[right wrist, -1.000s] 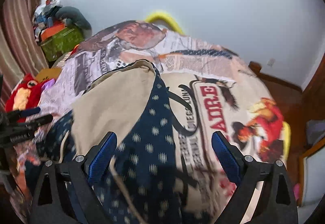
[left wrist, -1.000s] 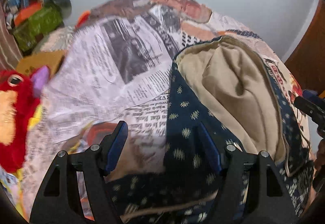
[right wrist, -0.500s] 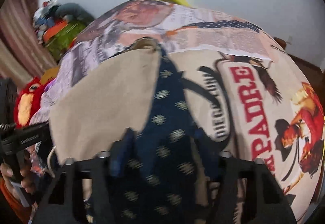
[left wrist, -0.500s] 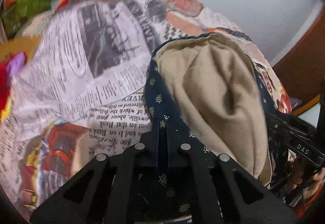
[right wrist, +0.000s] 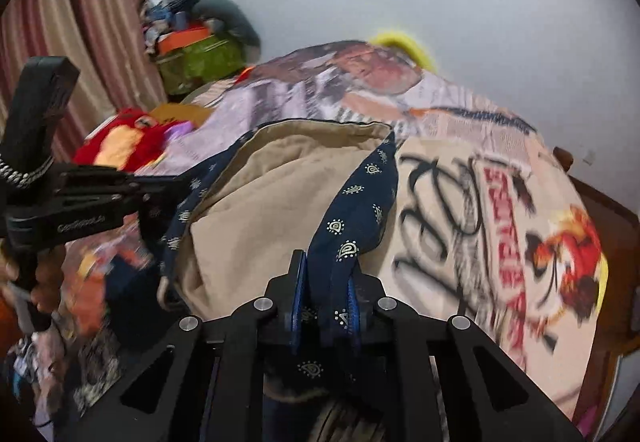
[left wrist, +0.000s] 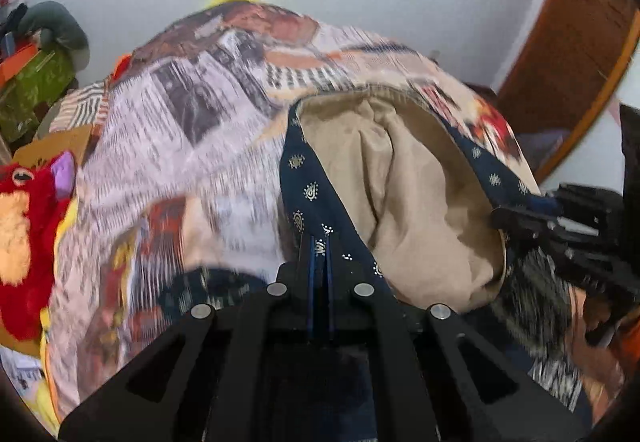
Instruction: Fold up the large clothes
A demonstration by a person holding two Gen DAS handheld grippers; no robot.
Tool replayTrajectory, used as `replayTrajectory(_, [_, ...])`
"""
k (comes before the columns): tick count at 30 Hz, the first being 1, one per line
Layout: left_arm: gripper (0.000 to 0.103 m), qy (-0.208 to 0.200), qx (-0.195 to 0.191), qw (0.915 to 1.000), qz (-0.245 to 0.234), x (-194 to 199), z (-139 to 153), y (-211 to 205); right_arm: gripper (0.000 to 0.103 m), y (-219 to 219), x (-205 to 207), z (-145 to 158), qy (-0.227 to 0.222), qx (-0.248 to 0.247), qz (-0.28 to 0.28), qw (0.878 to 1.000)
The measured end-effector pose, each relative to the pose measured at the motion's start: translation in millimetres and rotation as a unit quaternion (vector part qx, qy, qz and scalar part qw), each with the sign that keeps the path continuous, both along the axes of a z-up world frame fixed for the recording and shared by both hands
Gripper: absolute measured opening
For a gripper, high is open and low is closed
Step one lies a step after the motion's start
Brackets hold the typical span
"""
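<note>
On the bed (right wrist: pixel 460 145), garment (left wrist: pixel 404 177) lies tan lining up. Left claw (left wrist: pixel 319 262) pinched tight on navy edge at 6 o'clock; right claw (right wrist: pixel 326 306) likewise clamped on opp. edge, prob. to lift & fold evenly.

Even, soft indoor light, no glare. Motion blur on bedsheet (left wrist: pixel 208 145) print, both views; fisheye vignette at corners.

Black angular left gripper (left wrist: pixel 319 258), right gripper (right wrist: pixel 326 302), blue jaw pads, silver screws, white lettering
</note>
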State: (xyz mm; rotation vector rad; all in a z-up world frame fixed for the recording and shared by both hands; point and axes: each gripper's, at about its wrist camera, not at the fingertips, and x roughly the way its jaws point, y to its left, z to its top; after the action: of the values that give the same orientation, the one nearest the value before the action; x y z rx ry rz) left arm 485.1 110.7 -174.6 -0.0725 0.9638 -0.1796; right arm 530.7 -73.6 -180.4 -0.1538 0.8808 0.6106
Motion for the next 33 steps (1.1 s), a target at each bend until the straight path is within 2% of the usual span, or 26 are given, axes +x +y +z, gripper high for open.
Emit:
replayTrajectory(2, [0.004,0.012,0.007,0.9998,-0.015,-21,-8,-6,0.015,-8,-23,-6,0.014,-0.003,0.005,1.000])
replayTrajectory(6, [0.004,0.046,0.047,0.9971,-0.037,-61,-35,-14,0.016,-15,-65,-24,0.024,-0.041,0.013,0.999])
replayTrajectory(9, [0.004,0.071,0.048,0.9957,-0.035,-77,-47,-8,0.017,-20,-85,-34,0.044,-0.055,0.018,0.997])
replayTrajectory(12, [0.005,0.077,0.045,0.9958,-0.021,-87,-45,3,0.033,-25,-95,-31,0.058,-0.063,0.013,0.996])
replayTrajectory(14, [0.012,0.071,0.039,0.9966,-0.015,-88,-35,11,0.052,-31,-100,-18,0.047,-0.050,0.008,0.998])
replayTrajectory(15, [0.016,0.066,0.038,0.9971,-0.011,-88,-30,14,0.057,-34,-100,-10,0.039,-0.042,0.004,0.998])
replayTrajectory(17, [0.040,0.047,0.039,0.9981,-0.001,-86,-16,18,0.069,-40,-99,8,0.021,-0.021,-0.006,1.000])
replayTrajectory(19, [0.054,0.015,0.041,0.9990,0.011,-78,2,22,0.075,-44,-94,22,0.008,-0.007,-0.015,1.000])
replayTrajectory(20, [0.058,0.003,0.037,0.9992,0.016,-72,9,23,0.079,-44,-88,28,0.002,-0.003,-0.021,1.000])
replayTrajectory(22, [0.063,-0.009,0.033,0.9991,0.025,-58,16,23,0.080,-42,-72,35,-0.009,0.001,-0.034,0.999])
replayTrajectory(27, [0.065,-0.016,0.037,0.9985,0.036,-5,12,16,0.080,-27,-18,26,0.002,-0.003,-0.060,0.998])
replayTrajectory(33, [0.065,0.012,0.021,0.9983,0.052,52,-20,10,0.079,-14,52,-23,0.080,0.024,-0.094,0.992])
